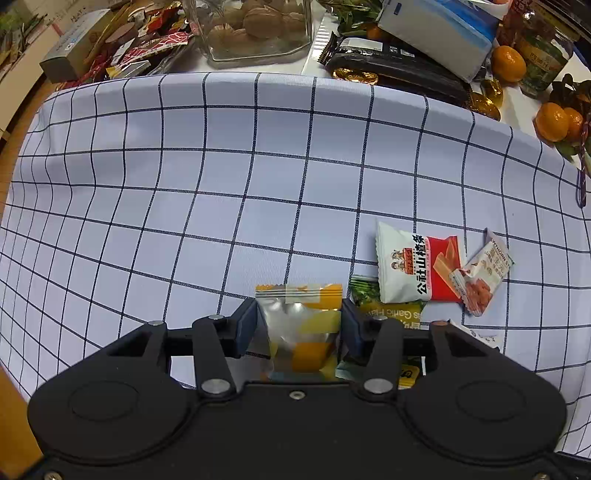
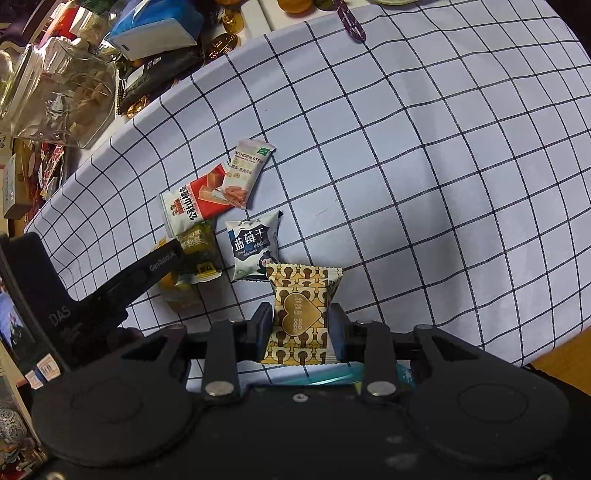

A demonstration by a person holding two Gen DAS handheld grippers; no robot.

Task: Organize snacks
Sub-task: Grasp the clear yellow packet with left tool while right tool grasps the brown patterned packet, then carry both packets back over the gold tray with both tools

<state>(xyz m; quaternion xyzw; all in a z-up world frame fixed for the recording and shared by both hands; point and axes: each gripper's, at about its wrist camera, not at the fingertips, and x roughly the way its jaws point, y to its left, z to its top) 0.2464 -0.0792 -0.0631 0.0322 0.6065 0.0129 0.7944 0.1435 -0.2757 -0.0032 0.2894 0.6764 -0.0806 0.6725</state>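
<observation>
With four packets grouped on the checked cloth [image 2: 406, 147], we judge sorting partly done: our left gripper [image 1: 299, 325] stands wide around the yellow-and-silver packet [image 1: 303, 328] beside them, and our right gripper [image 2: 300, 325] grips the gold heart-print packet [image 2: 301, 314], yet to be placed.

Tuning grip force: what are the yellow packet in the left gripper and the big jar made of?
Yellow packet: thin foil-lined plastic film, by its crinkled silvery, glossy face. Big jar: clear and rigid with bright reflections, contents visible through it; likely glass, possibly hard plastic.
</observation>
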